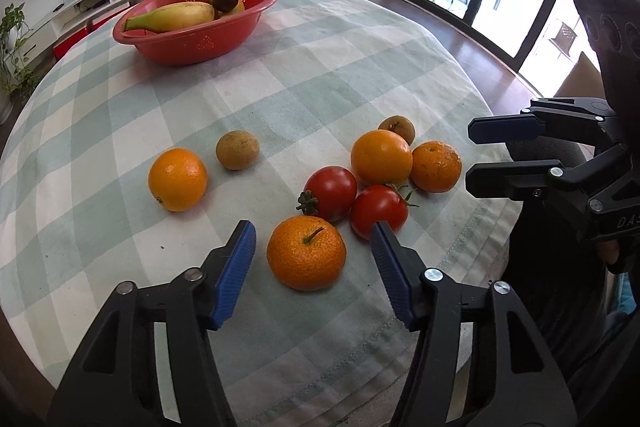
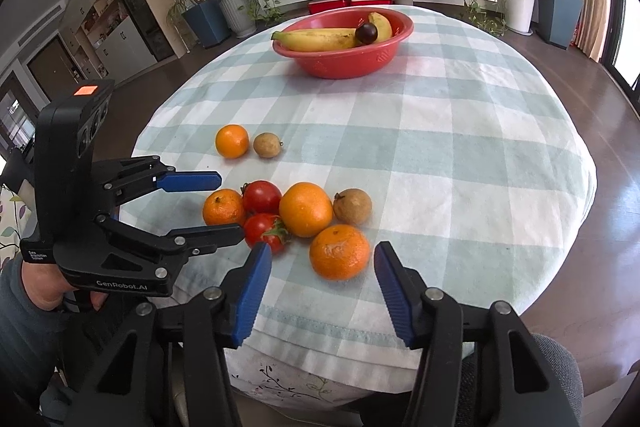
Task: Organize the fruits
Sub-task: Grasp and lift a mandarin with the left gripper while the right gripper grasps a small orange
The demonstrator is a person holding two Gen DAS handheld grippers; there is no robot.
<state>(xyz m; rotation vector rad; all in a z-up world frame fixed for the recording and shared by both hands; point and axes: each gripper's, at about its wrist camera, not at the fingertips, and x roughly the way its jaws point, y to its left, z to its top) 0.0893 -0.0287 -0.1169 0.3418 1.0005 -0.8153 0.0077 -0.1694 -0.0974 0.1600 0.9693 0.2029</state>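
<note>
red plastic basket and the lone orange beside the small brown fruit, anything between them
Nothing: only bare checked tablecloth between red plastic basket and lone orange, clearest in the right wrist view.

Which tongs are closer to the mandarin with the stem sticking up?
Left. The left tongs straddle the stemmed mandarin, pads either side without touching. The right tongs are further along the table edge, around a different mandarin.
</note>
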